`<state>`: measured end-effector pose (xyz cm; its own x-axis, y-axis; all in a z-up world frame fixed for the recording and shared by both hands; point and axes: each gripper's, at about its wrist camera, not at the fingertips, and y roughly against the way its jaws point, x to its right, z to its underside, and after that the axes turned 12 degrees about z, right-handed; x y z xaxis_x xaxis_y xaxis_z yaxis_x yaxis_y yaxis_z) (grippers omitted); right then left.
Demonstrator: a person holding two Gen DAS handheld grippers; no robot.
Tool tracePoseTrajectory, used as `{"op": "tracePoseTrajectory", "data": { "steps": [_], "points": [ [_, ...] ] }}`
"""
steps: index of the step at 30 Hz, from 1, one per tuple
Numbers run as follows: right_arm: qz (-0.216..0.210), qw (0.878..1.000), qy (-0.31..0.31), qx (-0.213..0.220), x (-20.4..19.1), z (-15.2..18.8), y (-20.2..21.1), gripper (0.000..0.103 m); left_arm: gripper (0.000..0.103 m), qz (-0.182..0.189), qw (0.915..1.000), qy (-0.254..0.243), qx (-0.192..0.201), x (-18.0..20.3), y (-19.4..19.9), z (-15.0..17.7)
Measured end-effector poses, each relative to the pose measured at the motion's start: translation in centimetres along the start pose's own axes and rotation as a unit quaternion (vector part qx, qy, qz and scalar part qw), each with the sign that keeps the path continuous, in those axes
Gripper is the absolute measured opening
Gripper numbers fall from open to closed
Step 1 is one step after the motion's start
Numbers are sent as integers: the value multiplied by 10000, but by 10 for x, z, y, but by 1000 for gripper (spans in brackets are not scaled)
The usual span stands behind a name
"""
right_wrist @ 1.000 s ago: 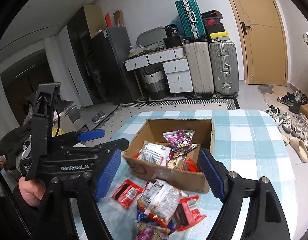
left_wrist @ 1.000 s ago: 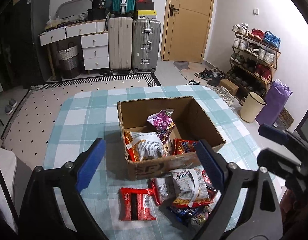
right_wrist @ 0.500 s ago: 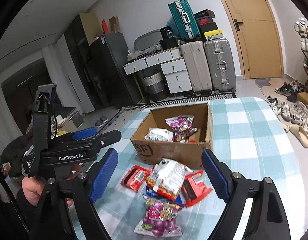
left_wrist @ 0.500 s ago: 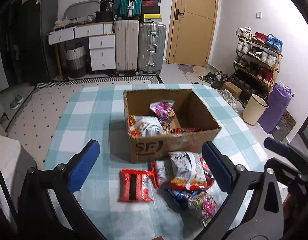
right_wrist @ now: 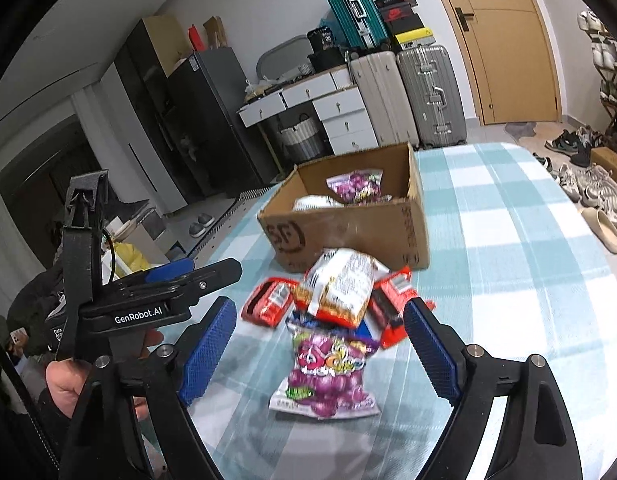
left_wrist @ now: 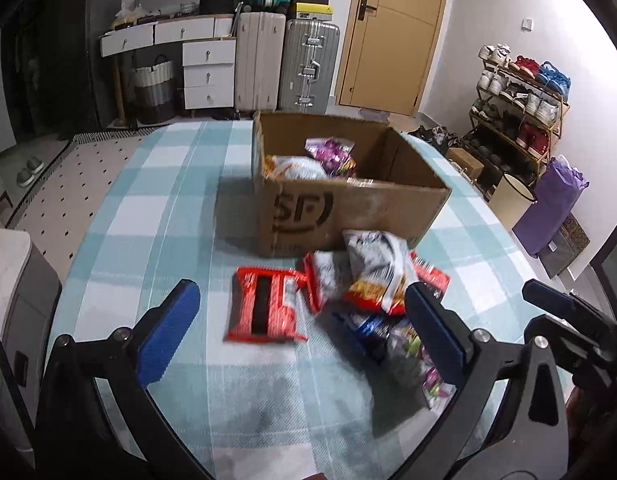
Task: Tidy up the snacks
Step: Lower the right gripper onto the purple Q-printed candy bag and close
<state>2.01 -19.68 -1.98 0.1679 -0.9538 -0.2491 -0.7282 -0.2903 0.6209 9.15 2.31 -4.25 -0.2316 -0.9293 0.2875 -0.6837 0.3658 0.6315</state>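
From your left wrist view, your left gripper [left_wrist: 300, 328] stands spread wide, nothing between its blue pads, above the red packet [left_wrist: 266, 307] at centre frame. It widened a moment ago, then held. The cardboard box [left_wrist: 340, 208] sits above centre on the checked tablecloth [left_wrist: 156, 216], snacks inside.

From your right wrist view, your right gripper [right_wrist: 316, 350] is spread apart, gripping nothing; its jaws were opening a moment ago. The purple candy bag [right_wrist: 328, 376] lies low centre, between the pads yet untouched, below the loose pile [right_wrist: 340, 288].
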Motion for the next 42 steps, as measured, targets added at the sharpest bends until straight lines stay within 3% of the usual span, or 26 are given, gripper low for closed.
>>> {"op": "tracePoseTrajectory", "data": {
  "steps": [18, 39, 42],
  "points": [
    [57, 9980, -182, -599, 1, 39, -45, 87, 102, -88, 9998, 201, -1, -31, 4, 33],
    [-18, 9943, -184, -1049, 1, 48, -97, 87, 102, -62, 9994, 276, -219, -47, -15, 44],
    [-61, 9940, -188, -1077, -1, 50, -102, 83, 102, -38, 9992, 314, -253, -49, -18, 45]
  ]
}}
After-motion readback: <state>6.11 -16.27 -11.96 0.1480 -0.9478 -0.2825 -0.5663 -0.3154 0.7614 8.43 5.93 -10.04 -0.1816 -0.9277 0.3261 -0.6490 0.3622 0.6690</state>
